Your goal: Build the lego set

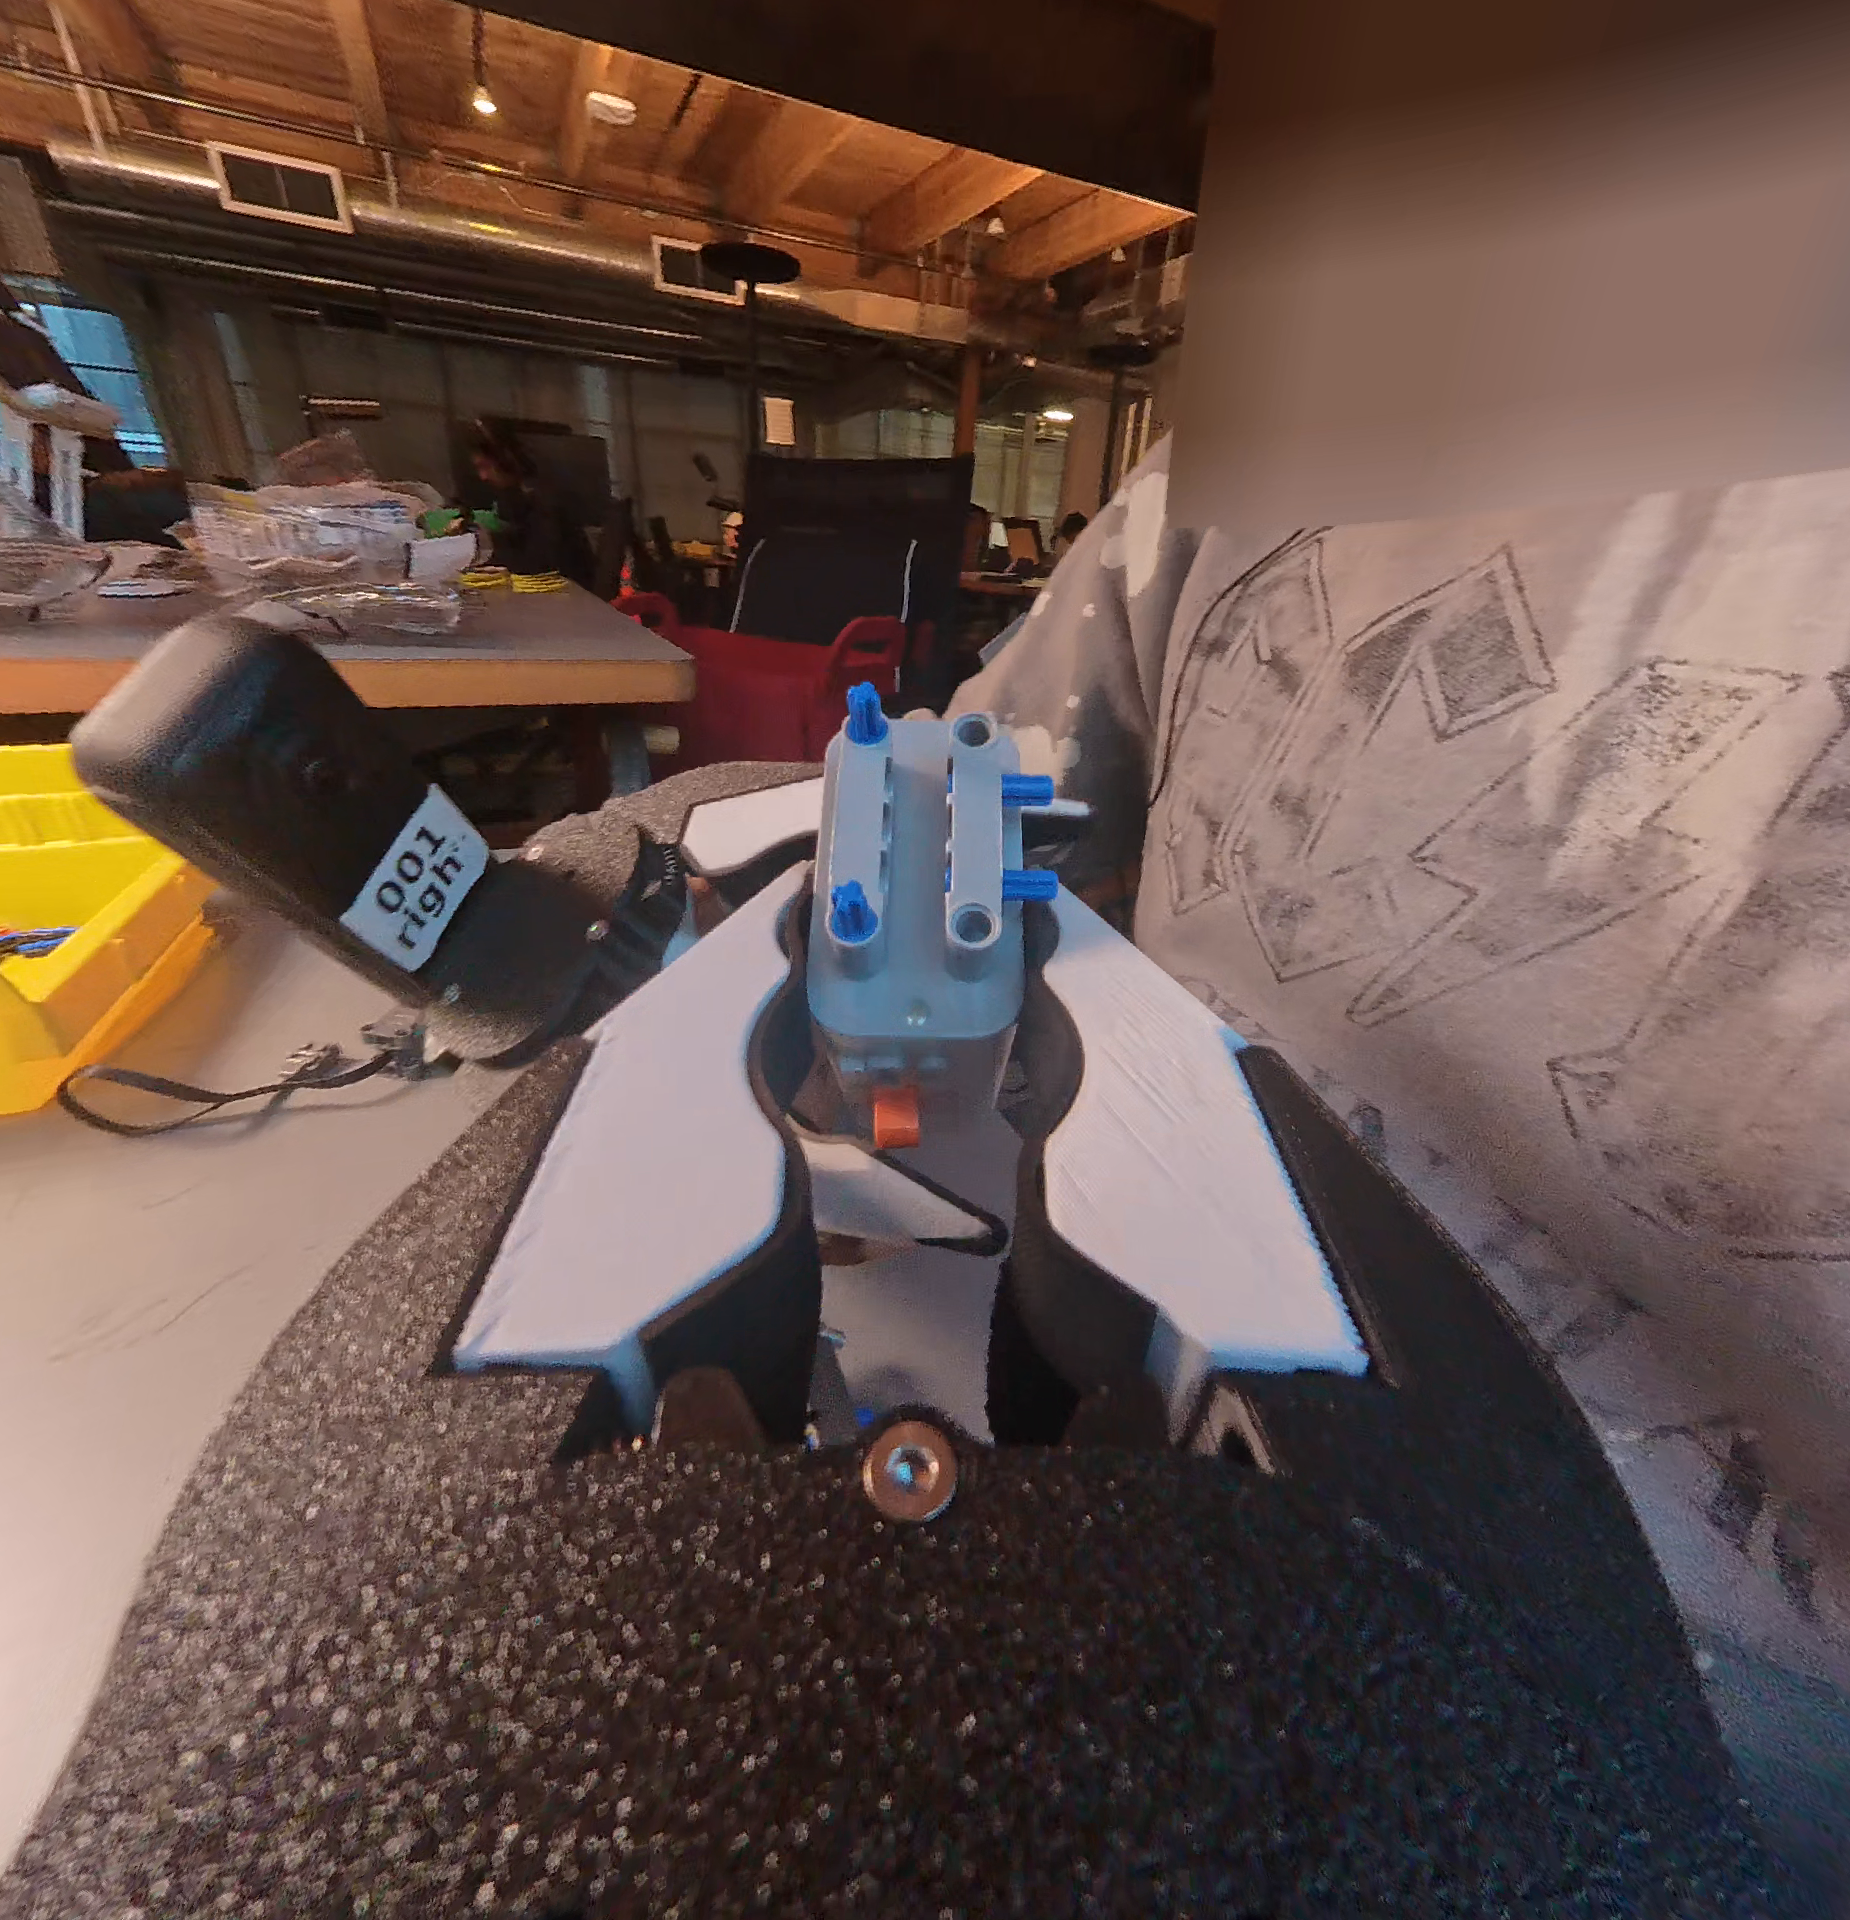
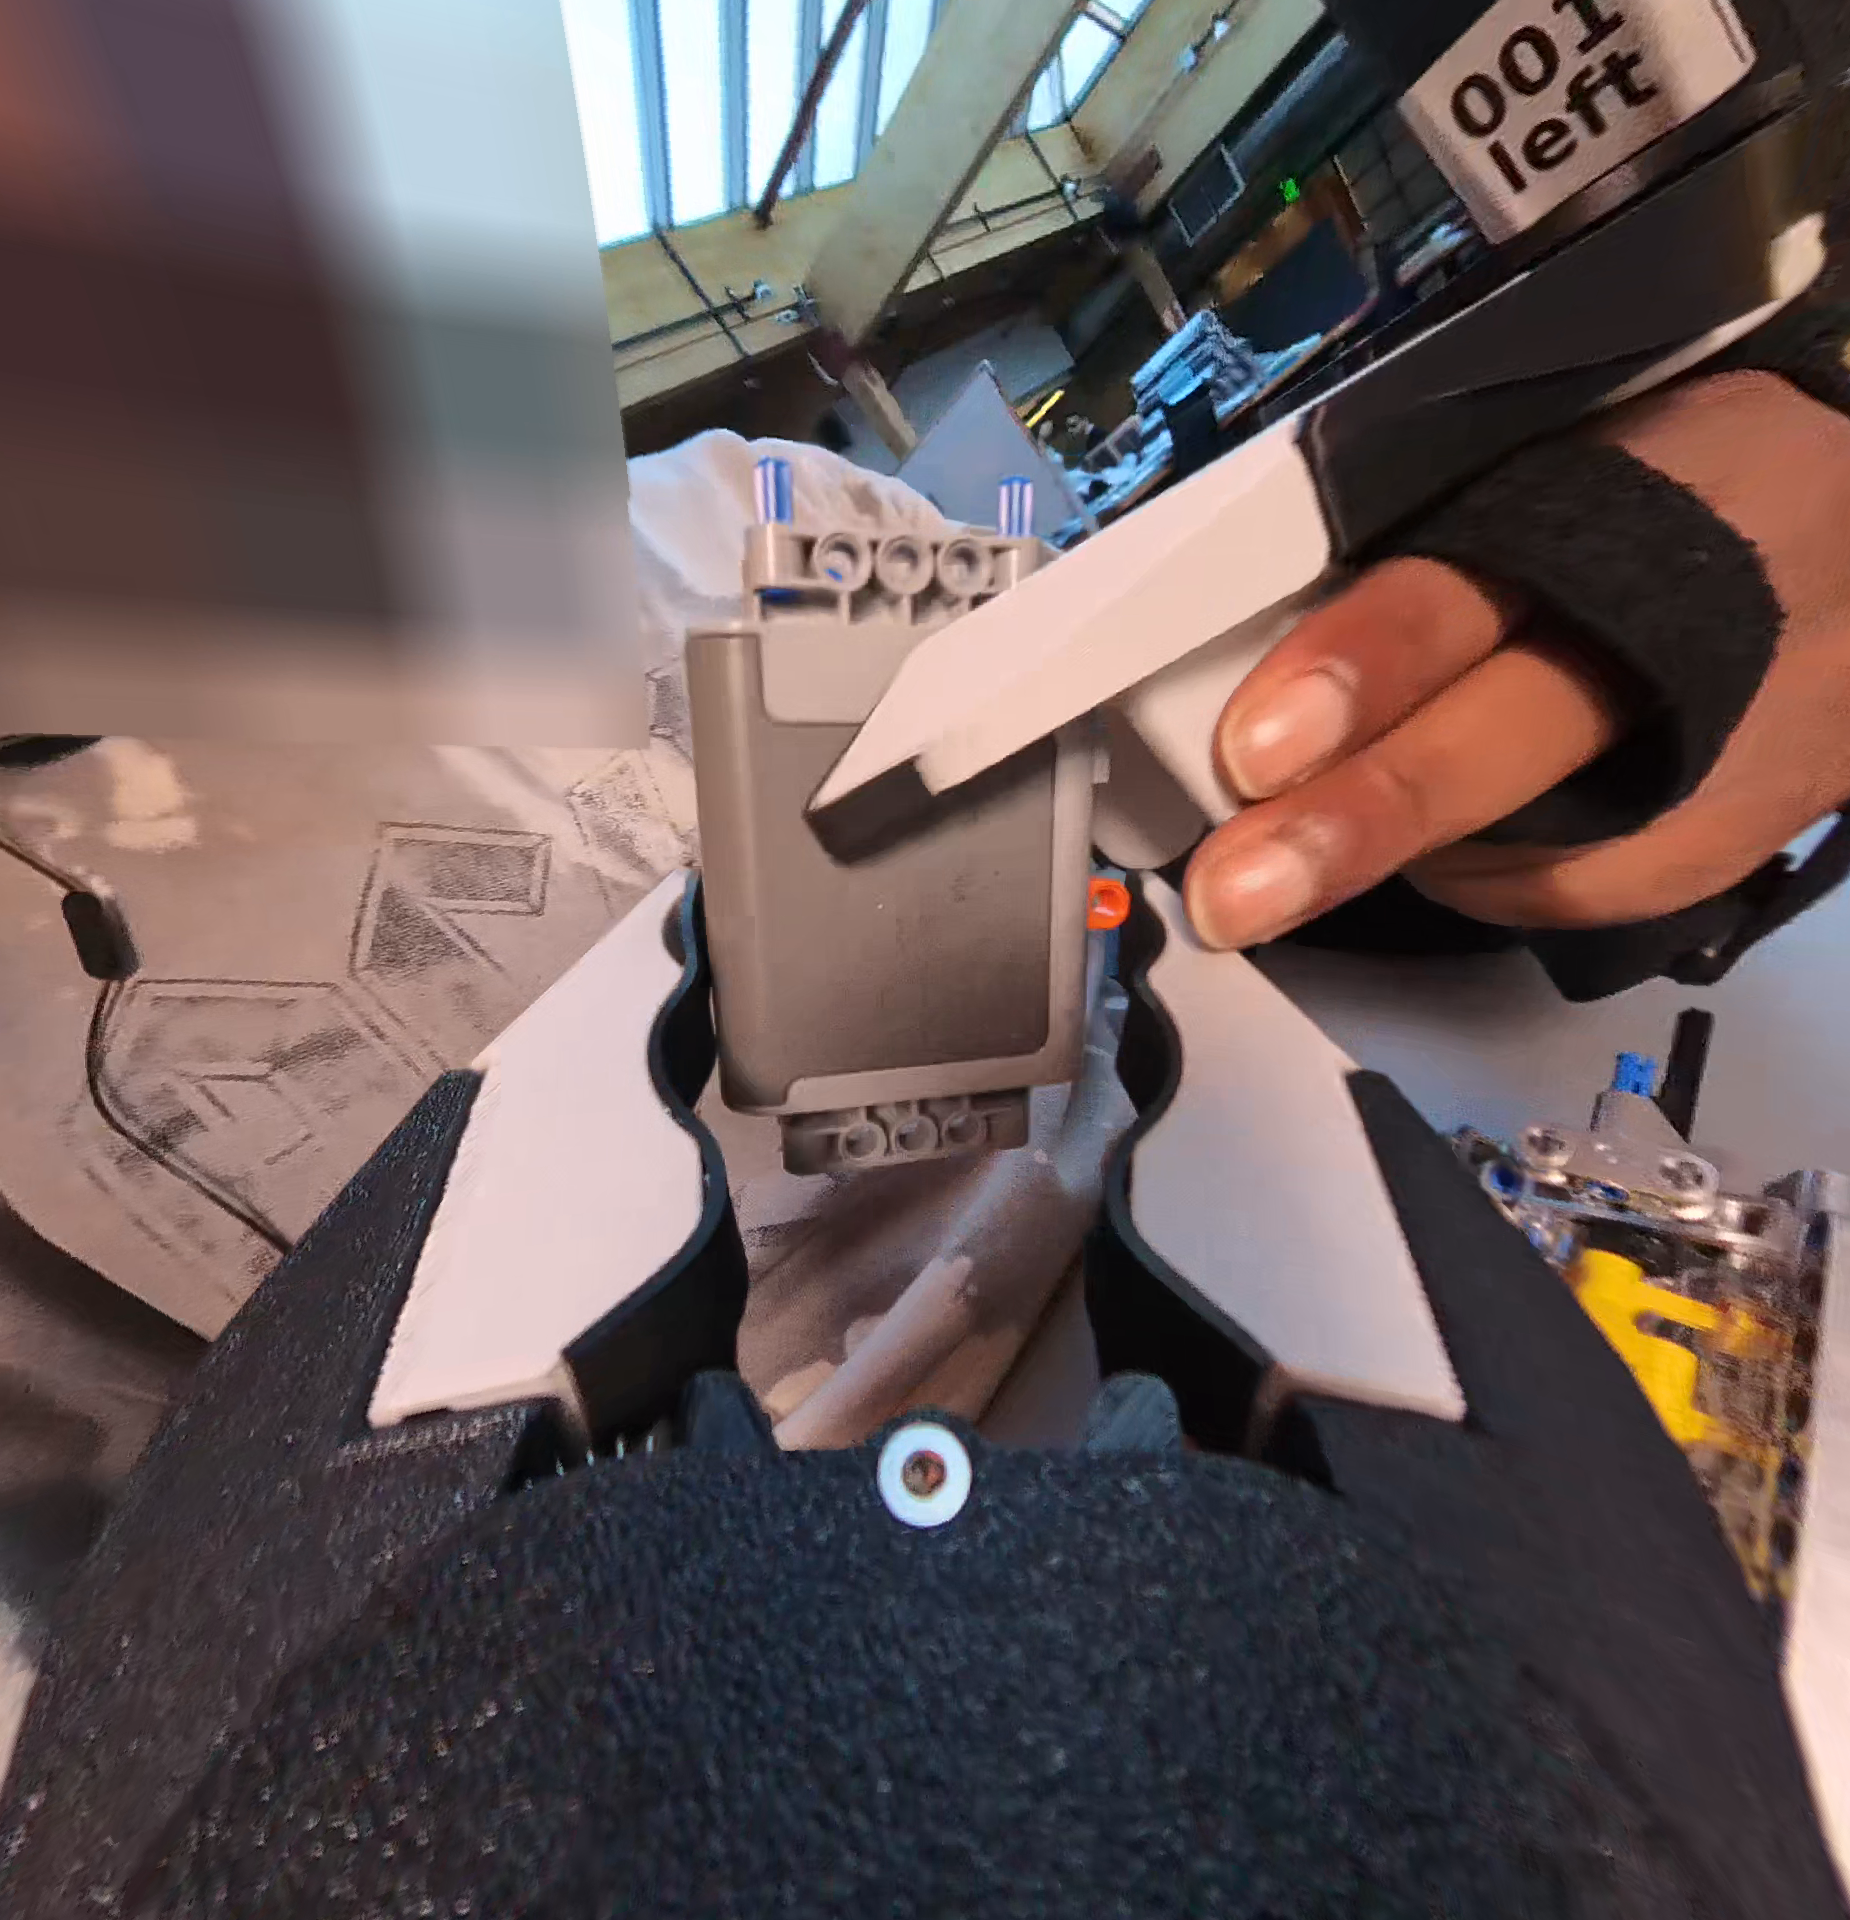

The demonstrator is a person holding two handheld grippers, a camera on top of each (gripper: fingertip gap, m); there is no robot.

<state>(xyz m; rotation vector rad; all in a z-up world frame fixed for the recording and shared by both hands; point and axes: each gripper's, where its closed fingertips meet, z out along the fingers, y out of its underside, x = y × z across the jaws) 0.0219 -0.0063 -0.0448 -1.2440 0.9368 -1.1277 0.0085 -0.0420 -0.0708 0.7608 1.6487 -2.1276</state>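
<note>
At the centre of both frames, the left gripper [image 1: 905, 997] and right gripper [image 2: 905, 935] each clamp nearly closed on one grey battery box [image 2: 879, 894] studded with blue pins [image 1: 861, 710], a yellow bin [image 1: 59, 914] at middle left.

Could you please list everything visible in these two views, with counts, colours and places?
Grey box: one, grey with beam ends, held between both claws.
Blue pins: at least four, blue, sticking out of the box's beams.
Orange switch: one, orange, on the box's edge.
Yellow bin: one, yellow, on the grey table, far left in the left wrist view.
Brick assembly: one, yellow and grey, at the right in the right wrist view.
Black cable: one, on the table.
Grey printed shirt: one, behind the box.
Hand: one, in a black fingerless glove, holding the left claw.
Left claw: one, white fingers, shut on the box.
Right claw: one, white fingers, shut on the box.
</note>
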